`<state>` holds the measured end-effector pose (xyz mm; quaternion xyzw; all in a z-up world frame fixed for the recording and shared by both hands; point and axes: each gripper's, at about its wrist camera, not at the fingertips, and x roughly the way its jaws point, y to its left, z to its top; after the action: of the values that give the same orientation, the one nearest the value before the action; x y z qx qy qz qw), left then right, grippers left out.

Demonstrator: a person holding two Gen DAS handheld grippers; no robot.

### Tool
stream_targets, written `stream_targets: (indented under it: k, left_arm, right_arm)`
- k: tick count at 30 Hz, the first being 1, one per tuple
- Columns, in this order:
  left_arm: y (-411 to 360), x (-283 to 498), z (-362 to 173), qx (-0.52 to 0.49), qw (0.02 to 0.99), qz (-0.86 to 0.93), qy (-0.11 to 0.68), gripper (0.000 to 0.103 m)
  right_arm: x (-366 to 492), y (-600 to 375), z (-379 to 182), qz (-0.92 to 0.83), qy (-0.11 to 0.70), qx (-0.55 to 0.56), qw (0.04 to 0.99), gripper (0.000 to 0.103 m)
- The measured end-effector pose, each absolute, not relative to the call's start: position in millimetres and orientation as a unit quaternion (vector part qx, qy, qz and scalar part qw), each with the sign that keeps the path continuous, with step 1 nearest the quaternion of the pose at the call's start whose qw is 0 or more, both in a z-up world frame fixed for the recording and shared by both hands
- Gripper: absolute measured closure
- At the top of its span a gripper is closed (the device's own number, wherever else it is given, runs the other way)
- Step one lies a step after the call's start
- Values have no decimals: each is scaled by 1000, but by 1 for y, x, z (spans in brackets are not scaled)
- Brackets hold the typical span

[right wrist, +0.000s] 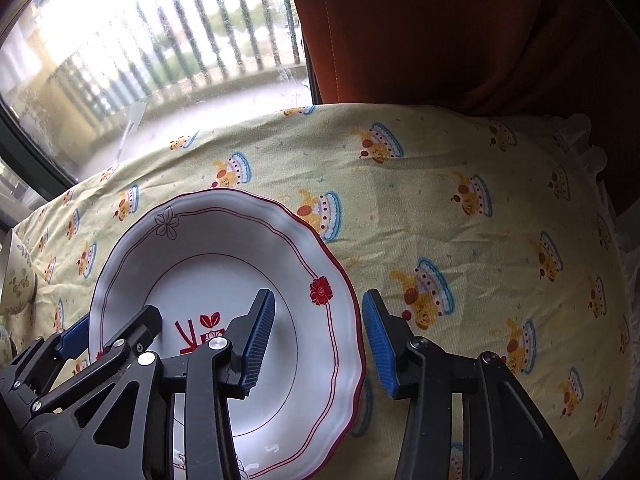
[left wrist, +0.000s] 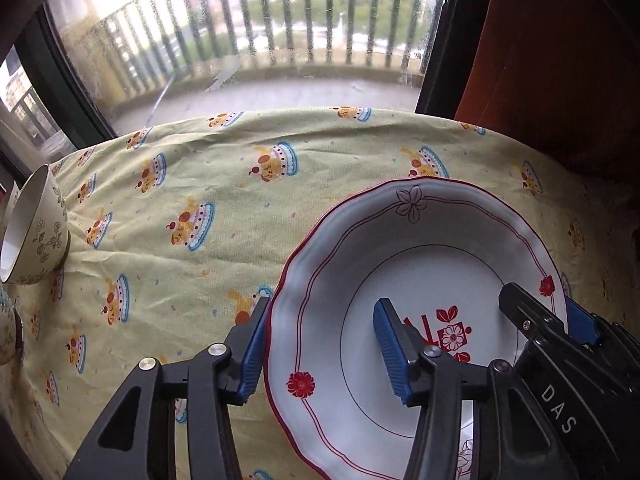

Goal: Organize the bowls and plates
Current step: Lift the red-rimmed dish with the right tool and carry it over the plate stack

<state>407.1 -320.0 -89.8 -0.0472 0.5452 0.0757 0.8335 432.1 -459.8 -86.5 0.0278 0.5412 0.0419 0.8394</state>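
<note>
A white plate (left wrist: 440, 232) with a red scalloped edge and red flower print lies on the yellow cake-patterned cloth (left wrist: 192, 184). My left gripper (left wrist: 323, 306) straddles its left rim: one blue pad stands just outside the edge, the other over the plate's well. My right gripper (right wrist: 318, 296) straddles the right rim of the plate (right wrist: 224, 240) the same way, with a thin strip of cloth showing between its outer pad and the edge. Both are open around the rim. Each gripper also shows in the other's view: right gripper (left wrist: 540, 300), left gripper (right wrist: 120, 316).
A cream bowl with a leaf pattern (left wrist: 36, 228) stands at the table's left edge, another bowl (left wrist: 8, 336) just in front of it; one bowl (right wrist: 16, 276) shows in the right view. A window (left wrist: 260, 40) lies behind the table and an orange curtain (right wrist: 460, 40) hangs at right.
</note>
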Motion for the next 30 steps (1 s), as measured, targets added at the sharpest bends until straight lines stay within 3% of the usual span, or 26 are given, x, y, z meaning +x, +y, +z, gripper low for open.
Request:
stream_targets:
  k: [19, 30]
  left_arm:
    - [-317, 395, -83, -51, 831, 68, 549, 49]
    - [-311, 359, -52, -46, 844, 58, 532, 49]
  right_arm:
    - [418, -453, -77, 32, 545, 1, 838, 58]
    - [378, -450, -49, 20, 534, 9, 845, 58]
